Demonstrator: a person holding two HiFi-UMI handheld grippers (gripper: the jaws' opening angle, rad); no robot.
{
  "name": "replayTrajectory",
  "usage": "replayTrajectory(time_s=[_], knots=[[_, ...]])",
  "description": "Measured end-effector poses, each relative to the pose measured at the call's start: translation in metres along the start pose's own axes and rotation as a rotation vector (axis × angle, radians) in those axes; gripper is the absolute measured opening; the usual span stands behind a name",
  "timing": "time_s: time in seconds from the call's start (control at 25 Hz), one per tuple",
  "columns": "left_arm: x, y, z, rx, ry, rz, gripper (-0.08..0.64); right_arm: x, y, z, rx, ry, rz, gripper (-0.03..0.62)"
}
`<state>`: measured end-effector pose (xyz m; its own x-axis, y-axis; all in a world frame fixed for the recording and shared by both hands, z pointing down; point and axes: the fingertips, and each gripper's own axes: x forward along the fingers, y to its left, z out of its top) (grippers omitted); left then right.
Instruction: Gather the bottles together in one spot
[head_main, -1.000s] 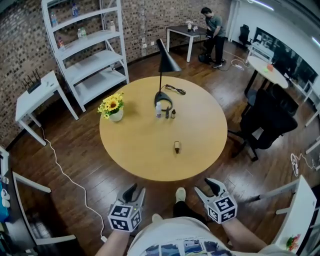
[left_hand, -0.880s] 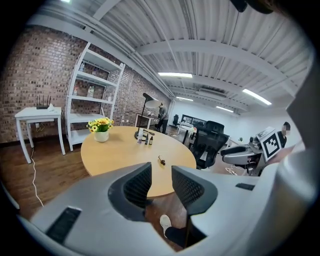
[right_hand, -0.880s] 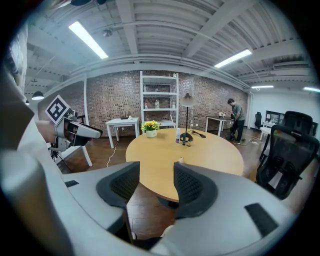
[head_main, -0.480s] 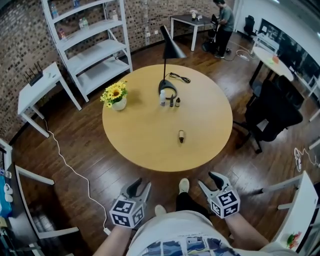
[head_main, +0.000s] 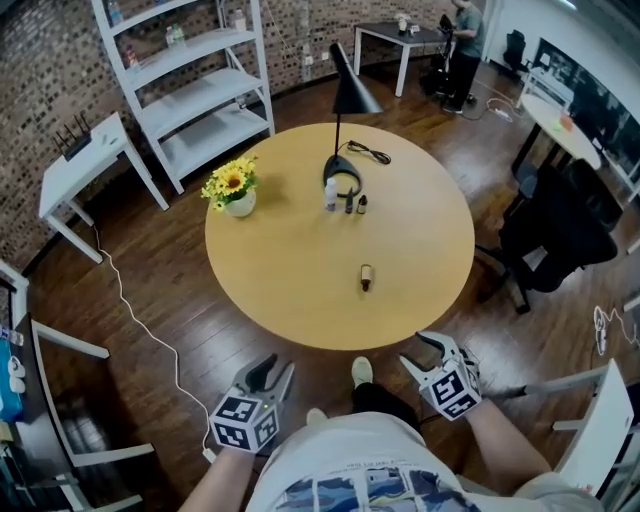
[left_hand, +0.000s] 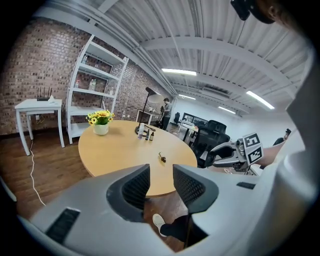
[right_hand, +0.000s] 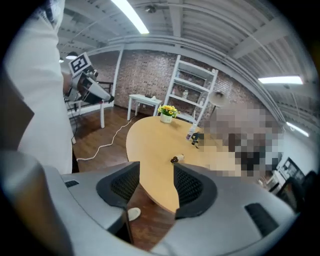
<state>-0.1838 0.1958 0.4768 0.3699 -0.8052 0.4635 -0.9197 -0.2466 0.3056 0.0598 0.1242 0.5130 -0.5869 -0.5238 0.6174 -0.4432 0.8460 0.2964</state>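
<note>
Round table (head_main: 290, 270): lone bottle (head_main: 366, 279) near, 3 bottles (head_main: 347, 203) far by lamp (head_main: 352, 92). L gripper (head_main: 278, 365) jaws just been opening, R gripper (head_main: 418, 348) spread; both empty.

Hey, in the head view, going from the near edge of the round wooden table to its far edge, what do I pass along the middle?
Small brown bottle lying on its side → row of three small upright bottles → black ring-shaped lamp base → black cable.

White printed T-shirt (head_main: 350, 465), dark trousers (head_main: 378, 405), pale shoes (head_main: 362, 371); the grey left hand-held gripper (head_main: 275, 368) and right hand-held gripper (head_main: 418, 350) bear black-and-white marker cubes (head_main: 243, 422).
</note>
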Motion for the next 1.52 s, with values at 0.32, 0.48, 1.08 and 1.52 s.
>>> replayTrajectory(time_s=[0.32,0.48,1.08,1.52], knots=[[0.058,0.007,0.031,-0.039,0.014,0.059,0.120,0.087,-0.049,-0.014,-0.437,0.048,0.199,0.242],[0.095,0.010,0.049,-0.064,0.024,0.092,0.120,0.149,-0.078,-0.021,-0.641,0.062,0.284,0.242],[0.151,0.002,0.074,-0.139,0.071,0.248,0.120,0.283,-0.103,-0.069,-1.023,0.194,0.804,0.228],[0.199,-0.014,0.093,-0.096,0.100,0.086,0.120,0.245,-0.140,-0.032,-0.178,0.083,0.583,0.150]])
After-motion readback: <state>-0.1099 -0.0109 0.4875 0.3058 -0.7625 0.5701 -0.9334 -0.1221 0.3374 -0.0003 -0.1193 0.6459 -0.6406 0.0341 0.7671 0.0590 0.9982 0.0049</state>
